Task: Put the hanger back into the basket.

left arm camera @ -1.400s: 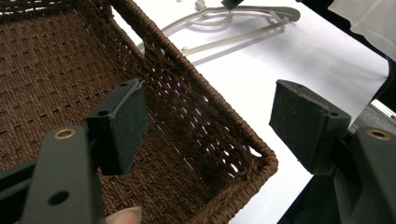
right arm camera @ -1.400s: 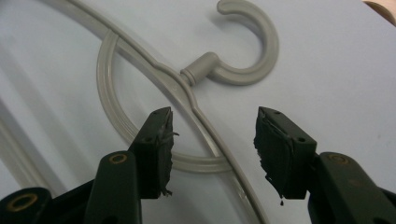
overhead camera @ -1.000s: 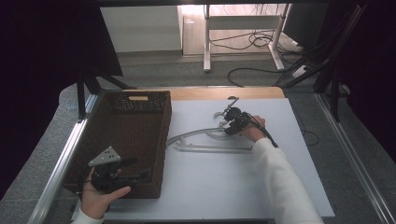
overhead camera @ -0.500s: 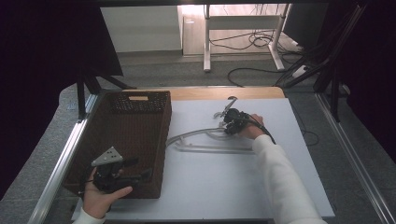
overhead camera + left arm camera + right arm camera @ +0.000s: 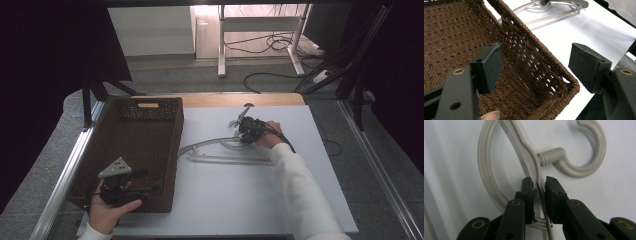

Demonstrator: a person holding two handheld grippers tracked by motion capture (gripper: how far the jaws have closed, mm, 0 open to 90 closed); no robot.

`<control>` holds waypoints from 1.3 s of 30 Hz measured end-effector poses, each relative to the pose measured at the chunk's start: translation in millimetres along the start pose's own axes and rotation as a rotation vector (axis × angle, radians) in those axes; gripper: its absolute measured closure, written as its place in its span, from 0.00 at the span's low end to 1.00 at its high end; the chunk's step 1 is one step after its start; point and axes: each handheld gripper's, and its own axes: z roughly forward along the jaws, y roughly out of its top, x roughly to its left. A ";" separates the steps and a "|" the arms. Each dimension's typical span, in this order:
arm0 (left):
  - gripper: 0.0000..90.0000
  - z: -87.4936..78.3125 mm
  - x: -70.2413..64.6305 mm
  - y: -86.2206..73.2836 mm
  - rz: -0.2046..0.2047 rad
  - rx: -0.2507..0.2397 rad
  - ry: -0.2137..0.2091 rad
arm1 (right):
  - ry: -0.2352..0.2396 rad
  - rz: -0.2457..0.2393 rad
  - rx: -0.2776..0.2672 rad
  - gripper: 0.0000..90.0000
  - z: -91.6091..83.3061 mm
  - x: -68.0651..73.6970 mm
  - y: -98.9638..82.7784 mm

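- On the white table (image 5: 240, 200), right of the basket (image 5: 165, 107), lies a pale plastic hanger (image 5: 225, 152), flat, its hook (image 5: 586, 157) toward the far edge.
- At the hanger's neck sits the right gripper (image 5: 246, 131), held by the right hand (image 5: 269, 137), whose white sleeve (image 5: 305, 200) comes in from the bottom edge.
- Seen in the right gripper view, the 2 jaws have just been closing and now stand nearly together, with the thin hanger rod just below the hook's stem between them; both pads (image 5: 527, 192) press on the rod, so the right gripper (image 5: 539, 185) has hold of the hanger.
- Near the basket's front right corner, the left gripper (image 5: 157, 187) rests in the left hand (image 5: 112, 212), well apart from the hanger.
- Its jaws stand wide apart in the left gripper view (image 5: 535, 67); 1 pad (image 5: 494, 63) hangs over the basket's woven floor, the other over the table's edge, with the basket's wall (image 5: 541, 57) between them and nothing gripped.
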 end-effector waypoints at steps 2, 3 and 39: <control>0.30 -0.1 -0.2 0.2 0.000 0.000 0.001 | -0.010 -0.013 0.012 0.88 -0.4 0.9 0.3; 0.30 -0.2 -0.3 0.3 0.001 -0.001 0.001 | -0.012 -0.019 0.014 0.88 -0.7 1.0 0.2; 0.30 -3.5 -1.2 1.4 0.000 -0.016 0.007 | -0.268 -0.020 -0.212 0.93 -105.9 -5.2 -21.9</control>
